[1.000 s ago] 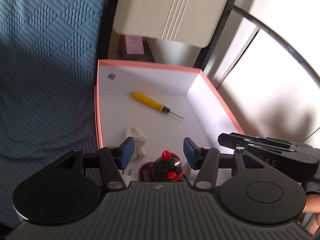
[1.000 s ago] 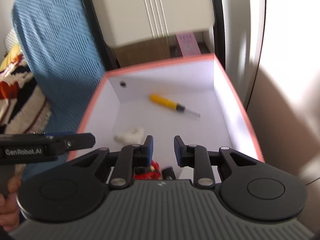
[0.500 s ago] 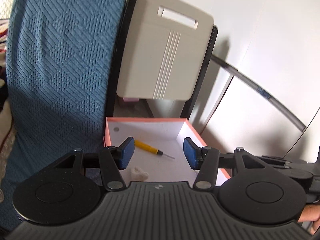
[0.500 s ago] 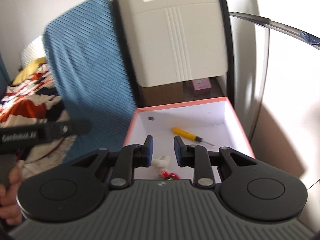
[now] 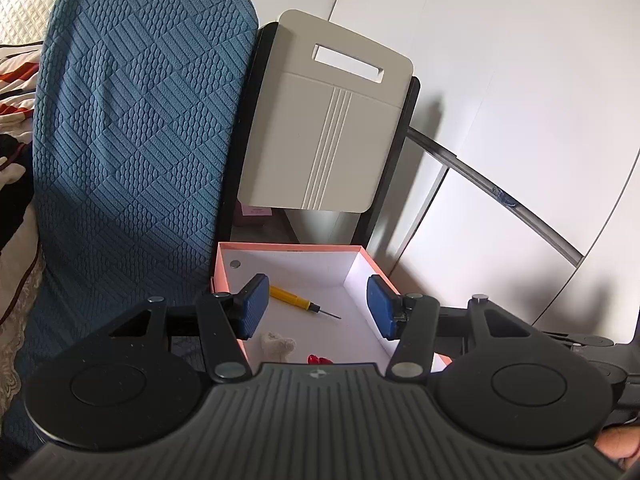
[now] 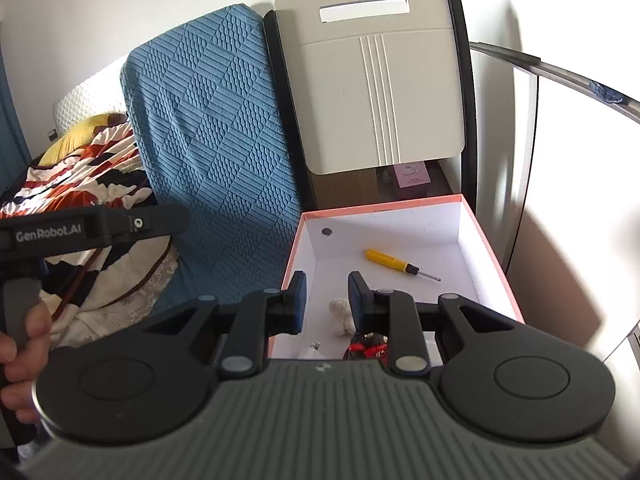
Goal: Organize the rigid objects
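Both grippers are held above the near end of an open box, looking down and forward into it. The left gripper (image 5: 316, 306) has its blue pads (image 5: 251, 306) set wide apart with nothing between them. The right gripper (image 6: 327, 302) has its jaws only a narrow gap apart, also holding nothing; in the right wrist view the left tool's black body with its "GenRobot.AI" lettering crosses the left edge, gripped by the person's left hand (image 6: 18, 354). The pink-rimmed box (image 6: 384, 204) has a white interior and holds the task's things. Nearest, at the bottom edge of the box, lies a red and black toy (image 6: 368, 346), partly hidden behind the right gripper, with a small white plug-like piece (image 6: 313, 349) just to its left. A little farther in sits a white crumpled lump (image 6: 341, 314). Beyond it, well apart, a yellow-handled screwdriver (image 6: 396, 263) lies flat on the floor of the box, tip pointing right. Behind the box stands a beige panel (image 6: 376, 96) with a slot handle, and to the left a blue textured cover (image 5: 132, 152).
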Demonstrator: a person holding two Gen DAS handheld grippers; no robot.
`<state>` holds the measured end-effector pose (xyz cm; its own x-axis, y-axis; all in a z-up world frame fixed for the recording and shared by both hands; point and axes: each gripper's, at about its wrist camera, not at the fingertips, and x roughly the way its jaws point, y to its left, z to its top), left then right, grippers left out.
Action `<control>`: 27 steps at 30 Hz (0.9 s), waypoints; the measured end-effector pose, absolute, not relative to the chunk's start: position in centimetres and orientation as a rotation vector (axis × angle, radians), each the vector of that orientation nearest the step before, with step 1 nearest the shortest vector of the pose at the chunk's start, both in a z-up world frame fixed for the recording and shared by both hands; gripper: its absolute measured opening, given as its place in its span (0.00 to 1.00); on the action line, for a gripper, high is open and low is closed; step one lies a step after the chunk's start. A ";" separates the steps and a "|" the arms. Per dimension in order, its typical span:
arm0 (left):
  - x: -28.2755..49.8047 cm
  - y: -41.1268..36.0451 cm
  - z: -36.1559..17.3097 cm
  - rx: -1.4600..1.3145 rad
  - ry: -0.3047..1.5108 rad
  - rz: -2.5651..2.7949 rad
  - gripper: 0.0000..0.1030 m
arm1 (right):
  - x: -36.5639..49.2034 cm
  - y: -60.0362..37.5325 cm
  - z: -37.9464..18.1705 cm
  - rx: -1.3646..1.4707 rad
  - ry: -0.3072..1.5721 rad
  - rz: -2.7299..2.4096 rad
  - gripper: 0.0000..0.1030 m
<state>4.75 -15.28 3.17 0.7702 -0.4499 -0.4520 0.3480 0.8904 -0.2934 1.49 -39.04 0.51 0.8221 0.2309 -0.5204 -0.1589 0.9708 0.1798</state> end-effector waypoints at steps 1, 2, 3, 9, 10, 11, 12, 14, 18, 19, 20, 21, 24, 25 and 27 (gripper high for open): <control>4.6 -15.2 3.1 -0.202 0.541 -0.434 0.58 | 1.3 -38.9 0.3 0.129 0.571 0.205 0.26; 4.4 -15.0 3.0 -0.205 0.545 -0.433 0.58 | 1.1 -38.7 0.0 0.128 0.576 0.202 0.26; 4.3 -14.9 2.8 -0.208 0.547 -0.431 0.58 | 0.9 -38.6 -0.3 0.126 0.582 0.201 0.26; 4.1 -14.4 1.5 -0.213 0.581 -0.415 0.58 | 0.5 -38.1 -2.7 0.103 0.627 0.175 0.26; 4.1 -14.3 1.3 -0.213 0.587 -0.412 0.58 | 0.4 -38.1 -3.0 0.100 0.632 0.166 0.26; 4.0 -14.2 1.0 -0.213 0.592 -0.410 0.58 | 0.3 -38.1 -3.2 0.103 0.637 0.164 0.26; 4.0 -14.2 0.9 -0.212 0.597 -0.409 0.58 | 0.2 -38.1 -3.4 0.108 0.643 0.164 0.26; 4.0 -14.1 0.4 -0.212 0.608 -0.405 0.58 | 0.0 -38.0 -3.6 0.109 0.652 0.160 0.26; 3.9 -14.2 -0.1 -0.209 0.625 -0.403 0.58 | -0.3 -37.9 -3.7 0.111 0.656 0.155 0.26; 3.9 -14.2 -0.2 -0.208 0.626 -0.403 0.58 | -0.3 -37.9 -3.7 0.111 0.655 0.154 0.26; 3.9 -14.2 -0.2 -0.206 0.626 -0.402 0.58 | -0.4 -37.8 -3.7 0.109 0.655 0.151 0.26; 3.9 -14.2 -0.2 -0.205 0.628 -0.400 0.58 | -0.4 -37.8 -3.7 0.108 0.654 0.147 0.26; 3.9 -14.2 -0.4 -0.204 0.633 -0.400 0.58 | -0.6 -37.9 -3.6 0.109 0.651 0.139 0.26; 3.9 -14.2 -0.4 -0.205 0.634 -0.400 0.58 | -0.6 -37.9 -3.6 0.108 0.652 0.135 0.26; 3.9 -14.2 -0.6 -0.207 0.640 -0.397 0.58 | -0.6 -37.9 -3.8 0.112 0.656 0.132 0.26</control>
<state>3.93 -14.20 -0.61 0.7308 -0.4207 -0.5375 0.2949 0.9048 -0.3073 -0.57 -37.87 -3.76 0.7844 0.1576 -0.5999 -0.0868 0.9855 0.1455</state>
